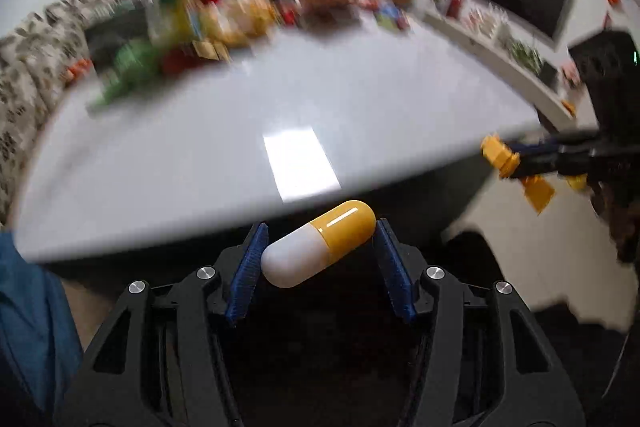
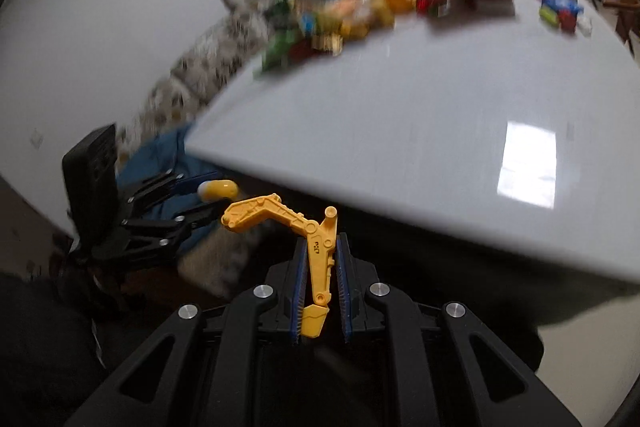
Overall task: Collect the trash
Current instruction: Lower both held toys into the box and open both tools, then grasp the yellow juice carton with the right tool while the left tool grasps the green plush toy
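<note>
Here the left gripper [image 1: 320,247] is gripping a yellow-and-white capsule [image 1: 319,243] crosswise between its blue pads [image 1: 246,275], jaws about half apart, just off the near edge of the white table [image 1: 240,131]. The right gripper [image 2: 320,259] is pinching a yellow toy excavator arm [image 2: 318,255] between nearly closed jaws, also just short of that edge. At the table's far side, a blurred heap of clutter [image 2: 380,3] is lying.

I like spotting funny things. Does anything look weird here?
Yes. The yellow plastic toy digger arm in the right hand-held gripper has no digger attached, so it looks broken off. The big yellow-and-white capsule sits crooked in the left hand-held gripper.
</note>
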The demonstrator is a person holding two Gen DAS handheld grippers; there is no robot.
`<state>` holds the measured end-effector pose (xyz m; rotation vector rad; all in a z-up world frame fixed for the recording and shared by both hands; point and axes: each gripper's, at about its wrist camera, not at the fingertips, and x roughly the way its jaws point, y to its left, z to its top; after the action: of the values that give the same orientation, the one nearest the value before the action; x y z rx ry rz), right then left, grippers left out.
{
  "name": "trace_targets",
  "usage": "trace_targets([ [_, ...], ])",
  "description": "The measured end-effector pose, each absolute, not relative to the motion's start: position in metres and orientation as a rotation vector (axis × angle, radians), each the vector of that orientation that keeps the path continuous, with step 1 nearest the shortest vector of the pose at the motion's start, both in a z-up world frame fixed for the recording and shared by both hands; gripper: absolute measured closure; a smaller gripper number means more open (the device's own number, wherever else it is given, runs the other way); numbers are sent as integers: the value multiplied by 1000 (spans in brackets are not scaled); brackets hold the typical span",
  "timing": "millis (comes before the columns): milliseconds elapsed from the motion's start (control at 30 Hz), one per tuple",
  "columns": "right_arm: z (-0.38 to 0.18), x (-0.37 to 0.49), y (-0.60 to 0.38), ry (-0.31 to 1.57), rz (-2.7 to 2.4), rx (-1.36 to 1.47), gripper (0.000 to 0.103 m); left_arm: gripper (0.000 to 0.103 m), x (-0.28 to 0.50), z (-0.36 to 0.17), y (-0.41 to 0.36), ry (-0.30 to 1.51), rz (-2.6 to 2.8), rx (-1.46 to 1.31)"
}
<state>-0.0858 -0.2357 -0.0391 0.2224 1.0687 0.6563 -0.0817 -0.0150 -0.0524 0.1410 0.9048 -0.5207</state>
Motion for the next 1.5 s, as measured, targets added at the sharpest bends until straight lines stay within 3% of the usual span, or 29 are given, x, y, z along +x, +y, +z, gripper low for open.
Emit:
trace_targets([
  [67,-66,-95,-232,1139,651,203,87,46,-91,-90,-21,987,-546,192],
  [100,-92,-97,-229,1195,634,197,78,39,-93,-107,-24,1014,-556,211],
  [133,-109,-97,-227,1226,627,195,57,19,-93,-131,-27,1036,-549,242],
  [167,-131,-97,-225,1263,616,190,51,15,-92,-147,-28,1055,-542,258],
  [300,-193,-100,-222,1371,518,109,64,20,-76,-197,-16,1175,-494,232],
  [400,-156,-107,-235,1300,559,172,63,22,-74,-169,8,1138,-470,157],
  [500,-88,-99,-244,1142,594,190,50,22,-72,-109,33,999,-450,65],
  [600,-32,-67,-233,999,628,149,49,16,-54,-50,50,808,-373,52],
  [733,19,1,-181,789,636,-7,36,14,-24,-21,55,687,-257,44],
  [933,46,128,-83,679,651,-134,33,14,1,-20,72,685,-185,-28],
  [1100,27,210,-30,757,627,-181,26,14,11,-22,82,689,-143,-8],
  [1200,2,239,-25,881,619,-155,55,14,34,-26,86,700,-135,-7],
  [1467,36,172,-142,796,645,191,65,14,129,-20,95,749,-124,30],
  [1500,38,157,-163,796,637,220,82,14,146,-21,92,758,-125,43],
])
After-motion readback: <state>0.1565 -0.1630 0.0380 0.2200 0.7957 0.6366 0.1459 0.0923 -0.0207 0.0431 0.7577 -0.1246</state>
